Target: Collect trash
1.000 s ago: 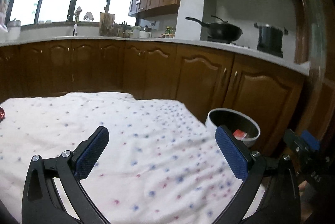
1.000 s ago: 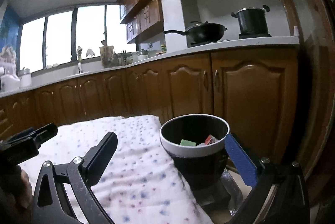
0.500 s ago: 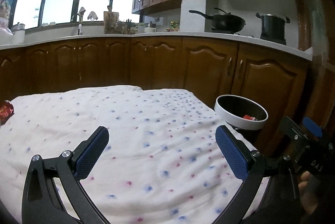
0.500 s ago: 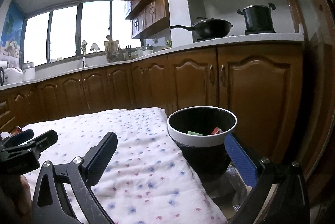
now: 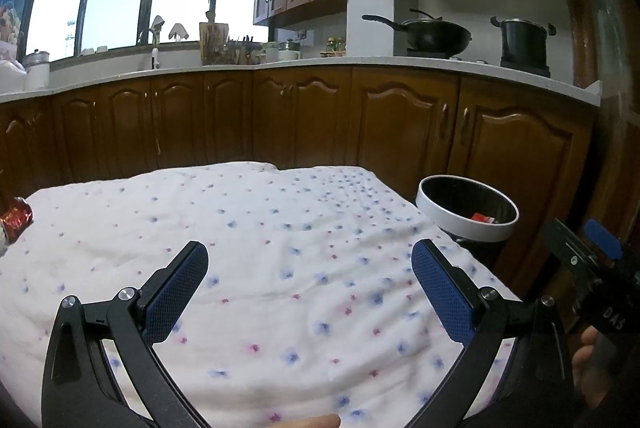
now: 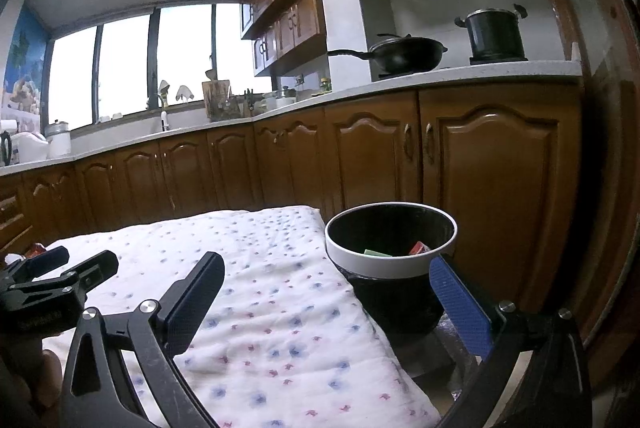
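A black trash bin with a white rim (image 5: 466,216) (image 6: 390,262) stands by the right edge of the table covered with a white dotted cloth (image 5: 260,248) (image 6: 260,288). Red and green scraps lie inside it (image 6: 418,248). A red crumpled wrapper (image 5: 16,218) lies at the cloth's far left edge. My left gripper (image 5: 308,280) is open and empty above the cloth. My right gripper (image 6: 328,292) is open and empty, just in front of the bin.
Brown kitchen cabinets (image 5: 320,120) with a white countertop run behind the table. A black wok (image 5: 432,36) and a pot (image 5: 522,42) sit on the stove. The other gripper shows at each view's side (image 5: 592,260) (image 6: 52,276).
Both grippers have pulled back and tilted up, so the cloth and bin appear lower and farther. The red wrapper has come into the left view. Both stay open.
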A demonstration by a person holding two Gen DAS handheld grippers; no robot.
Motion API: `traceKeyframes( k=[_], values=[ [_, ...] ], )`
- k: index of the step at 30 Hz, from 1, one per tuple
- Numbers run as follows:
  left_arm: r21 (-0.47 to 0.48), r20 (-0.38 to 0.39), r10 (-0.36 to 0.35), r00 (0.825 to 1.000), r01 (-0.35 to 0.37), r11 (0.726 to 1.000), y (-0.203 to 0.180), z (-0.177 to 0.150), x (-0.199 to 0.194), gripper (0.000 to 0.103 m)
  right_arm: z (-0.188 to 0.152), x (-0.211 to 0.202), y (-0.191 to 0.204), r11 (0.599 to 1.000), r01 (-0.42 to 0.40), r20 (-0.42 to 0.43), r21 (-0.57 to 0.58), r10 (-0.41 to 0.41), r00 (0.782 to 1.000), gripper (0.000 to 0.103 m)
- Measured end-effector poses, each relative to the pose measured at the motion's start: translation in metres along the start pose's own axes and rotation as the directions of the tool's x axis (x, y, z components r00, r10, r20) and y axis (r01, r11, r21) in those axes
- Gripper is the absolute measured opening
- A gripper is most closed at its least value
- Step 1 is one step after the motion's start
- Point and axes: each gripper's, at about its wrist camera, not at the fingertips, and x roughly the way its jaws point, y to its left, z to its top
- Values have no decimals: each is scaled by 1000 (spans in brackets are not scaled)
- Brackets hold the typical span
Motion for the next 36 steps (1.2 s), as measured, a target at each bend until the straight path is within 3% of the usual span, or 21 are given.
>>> traceKeyframes(
  k=[36],
  values=[
    [24, 19, 17, 1000, -17, 1000, 0, 2, -7, 103, 2, -3, 3, 1000, -4, 0, 11, 4, 1000, 103]
  ],
)
